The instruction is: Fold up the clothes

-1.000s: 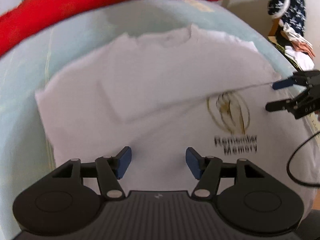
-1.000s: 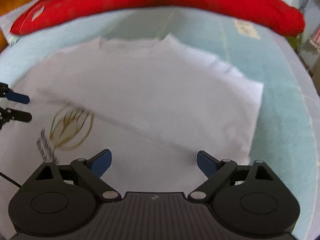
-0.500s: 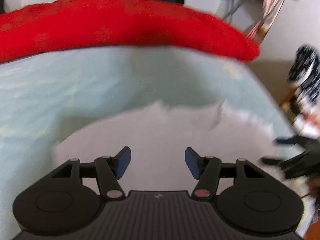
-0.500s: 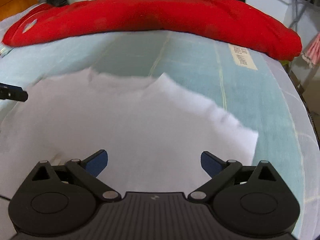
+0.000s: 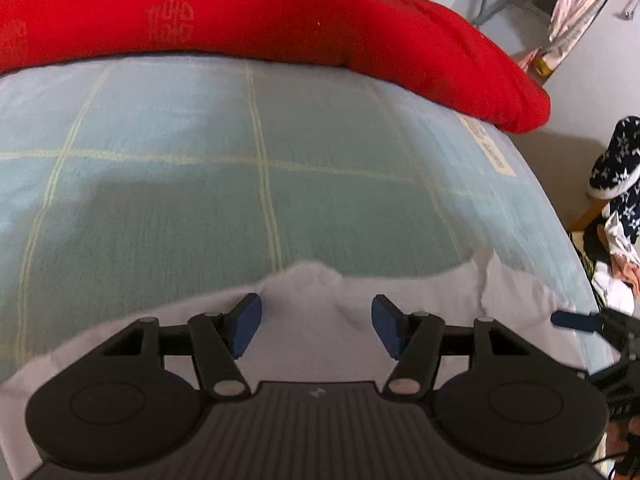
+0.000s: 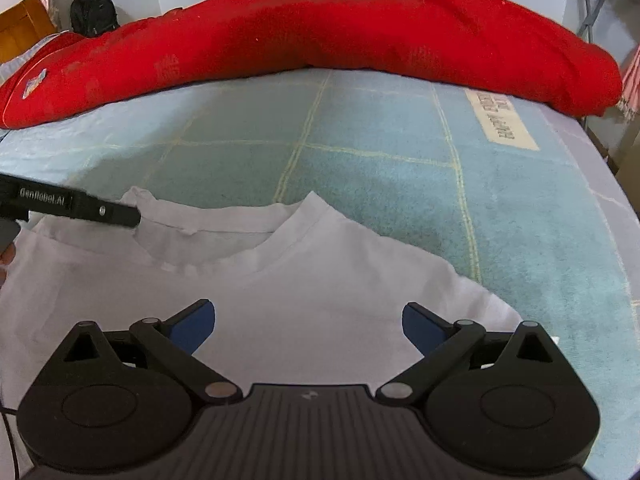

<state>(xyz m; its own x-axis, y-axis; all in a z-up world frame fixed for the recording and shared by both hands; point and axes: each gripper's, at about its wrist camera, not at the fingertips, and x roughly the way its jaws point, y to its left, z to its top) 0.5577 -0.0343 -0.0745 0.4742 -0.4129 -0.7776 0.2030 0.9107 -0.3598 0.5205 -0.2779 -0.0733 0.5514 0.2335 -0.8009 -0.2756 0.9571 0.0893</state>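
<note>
A white T-shirt (image 5: pixel 320 360) lies flat on the bed, its neckline (image 6: pixel 224 240) towards the far side. My left gripper (image 5: pixel 316 324) hovers open over the shirt's collar edge with nothing between its fingers. Over the shirt's shoulder area my right gripper (image 6: pixel 308 328) is also wide open and empty. One blue-padded finger of the right gripper (image 5: pixel 576 320) pokes in at the shirt's right edge in the left wrist view. A black finger of the left gripper (image 6: pixel 80 205) reaches the collar's left side in the right wrist view.
A thick red quilt (image 6: pixel 340 36) lies across the back of the bed. The pale blue-green sheet (image 5: pixel 260 160) with yellow lines stretches between it and the shirt. The bed edge (image 5: pixel 560 216) drops off on the right, with patterned clothes (image 5: pixel 616 168) piled beyond.
Both grippers have moved forward from the shirt's body to its collar end. The printed logo has dropped out of view. Both stay open.
</note>
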